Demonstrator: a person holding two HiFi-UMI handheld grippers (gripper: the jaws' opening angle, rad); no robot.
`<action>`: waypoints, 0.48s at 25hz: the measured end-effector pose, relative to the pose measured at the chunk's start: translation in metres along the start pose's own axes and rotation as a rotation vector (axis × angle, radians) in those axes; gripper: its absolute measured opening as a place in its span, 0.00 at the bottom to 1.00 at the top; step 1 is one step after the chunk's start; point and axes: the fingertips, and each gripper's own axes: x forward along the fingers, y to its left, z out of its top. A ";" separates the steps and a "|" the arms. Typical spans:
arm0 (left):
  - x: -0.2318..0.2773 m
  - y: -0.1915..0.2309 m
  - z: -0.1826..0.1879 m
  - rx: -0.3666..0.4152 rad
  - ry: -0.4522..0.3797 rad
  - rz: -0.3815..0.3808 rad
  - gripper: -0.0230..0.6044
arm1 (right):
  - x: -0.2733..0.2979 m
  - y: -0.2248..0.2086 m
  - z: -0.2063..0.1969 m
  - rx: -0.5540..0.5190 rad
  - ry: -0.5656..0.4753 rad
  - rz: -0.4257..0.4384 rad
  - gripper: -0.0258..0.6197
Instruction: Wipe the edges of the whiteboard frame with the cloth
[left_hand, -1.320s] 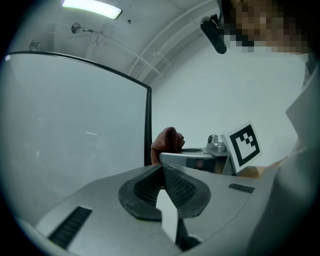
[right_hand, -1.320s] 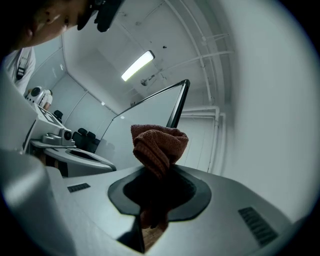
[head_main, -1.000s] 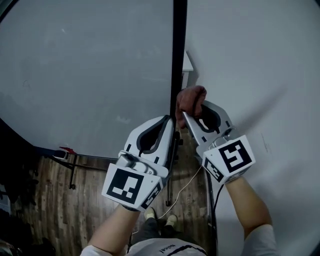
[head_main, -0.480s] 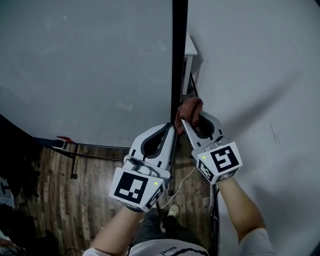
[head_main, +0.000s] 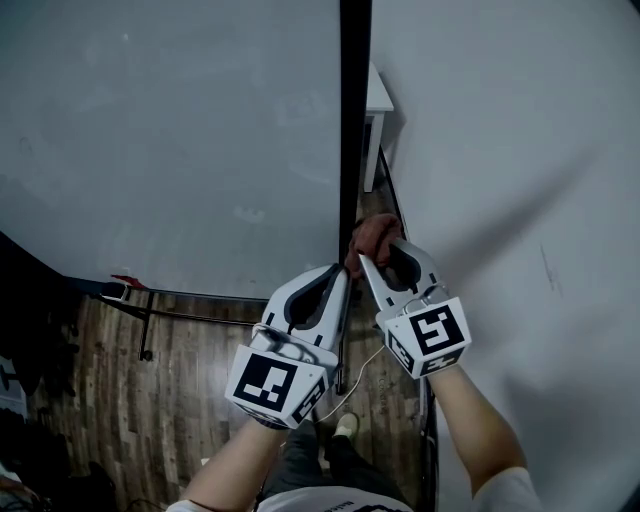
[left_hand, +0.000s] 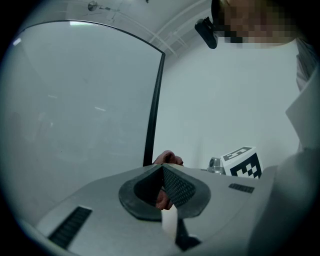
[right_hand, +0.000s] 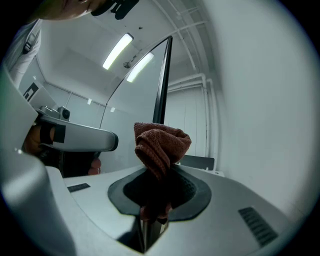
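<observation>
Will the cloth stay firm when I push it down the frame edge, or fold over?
Probably floppy: the cloth bunches in soft folds beyond the shut jaws of the right gripper, so it should squash against the frame. Its nubby weave looks grippy, unlikely to slip out.

Hand-held units: left gripper, right gripper. White moulded shells, black textured jaw pads, one black-and-white marker cube each, thin white cable. Wearer: white sleeve.
</observation>
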 end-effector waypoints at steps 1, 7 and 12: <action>0.000 -0.001 -0.001 -0.002 0.000 -0.004 0.05 | -0.001 0.000 -0.001 0.002 0.002 -0.004 0.16; -0.009 -0.009 -0.001 -0.009 0.007 -0.010 0.05 | -0.011 0.011 0.002 0.036 0.012 -0.002 0.16; -0.024 -0.021 0.004 -0.003 0.007 -0.013 0.05 | -0.031 0.024 0.005 0.046 0.030 0.007 0.16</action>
